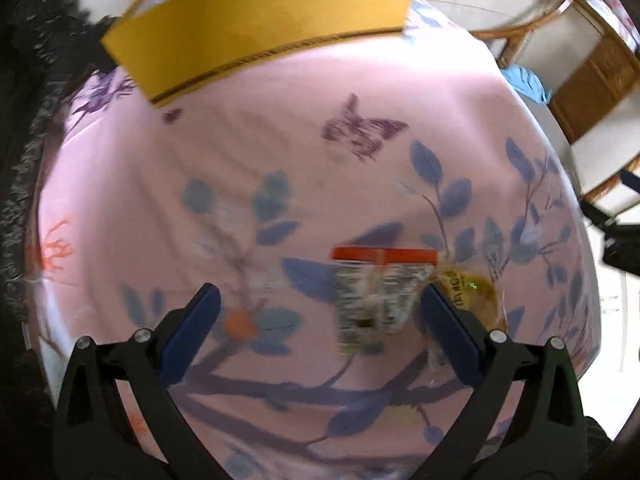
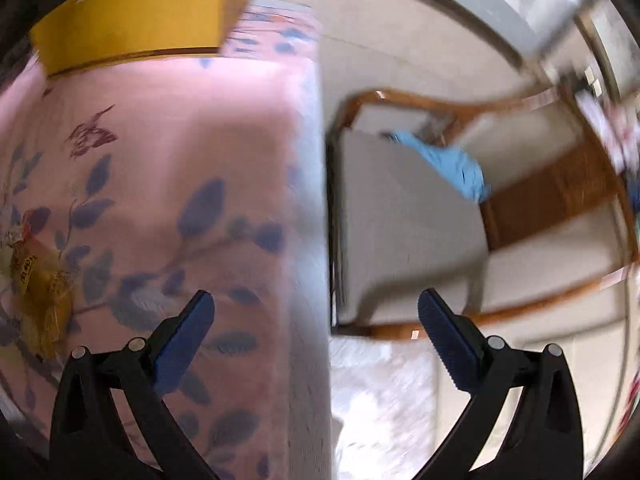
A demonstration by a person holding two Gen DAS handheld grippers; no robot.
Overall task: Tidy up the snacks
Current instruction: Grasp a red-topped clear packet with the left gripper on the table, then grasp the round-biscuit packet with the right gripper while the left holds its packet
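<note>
- The pink floral cloth point(image 1: 280, 168) fills most of the left wrist view, with broad bare fabric through the centre and left; in the right wrist view it takes only the left half, and its edge runs down the middle of the frame.
- Right of that edge lie pale floor and a grey cushioned chair point(image 2: 400, 232) with a blue cloth point(image 2: 448, 168) on it.
- A yellow box point(image 1: 256, 24) sits at the top of the left wrist view, on the cloth's far end.
- The left gripper point(image 1: 320, 316) tilts steeply down over the cloth, jaws spread wide and holding nothing.
- The right gripper point(image 2: 316, 320) also angles down, straddling the cloth edge, jaws wide apart and empty.
- An orange-topped snack packet point(image 1: 376, 292) lies on the cloth between the left gripper's fingers, nearer the right one; contact is unclear through blur.
- A yellow snack bag point(image 1: 476, 292) lies just right of that packet, at lower right.
</note>
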